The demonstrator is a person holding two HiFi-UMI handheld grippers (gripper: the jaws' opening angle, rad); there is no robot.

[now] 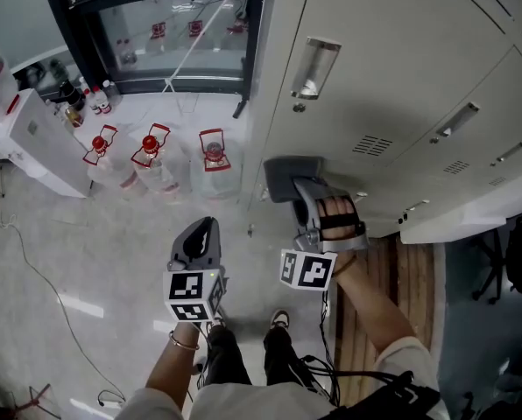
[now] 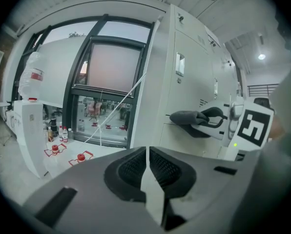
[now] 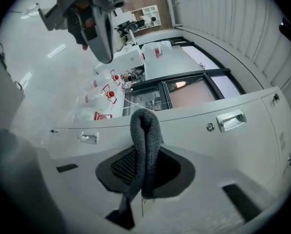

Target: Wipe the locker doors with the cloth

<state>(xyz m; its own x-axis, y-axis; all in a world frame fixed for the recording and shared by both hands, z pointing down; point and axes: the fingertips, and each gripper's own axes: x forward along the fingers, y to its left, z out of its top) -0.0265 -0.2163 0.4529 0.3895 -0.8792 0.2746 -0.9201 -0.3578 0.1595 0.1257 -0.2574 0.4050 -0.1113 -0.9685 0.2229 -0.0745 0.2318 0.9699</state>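
Note:
A folded grey cloth [image 1: 289, 176] is pinched in my right gripper [image 1: 294, 182] and rests against the lower locker door [image 1: 357, 103]. In the right gripper view the cloth [image 3: 145, 145] sticks up between the shut jaws, in front of the pale door with its metal handle [image 3: 231, 120]. My left gripper [image 1: 201, 237] hangs free over the floor, left of the lockers, jaws shut with nothing between them. In the left gripper view the right gripper [image 2: 211, 121] and its cloth [image 2: 184, 116] show against the locker front.
Three large water bottles with red handles [image 1: 156, 157] stand on the floor by a dark-framed window [image 1: 169, 33]. A white cabinet [image 1: 38, 143] with small bottles is at left. More locker doors with handles [image 1: 454, 122] run to the right. Cables lie on the floor.

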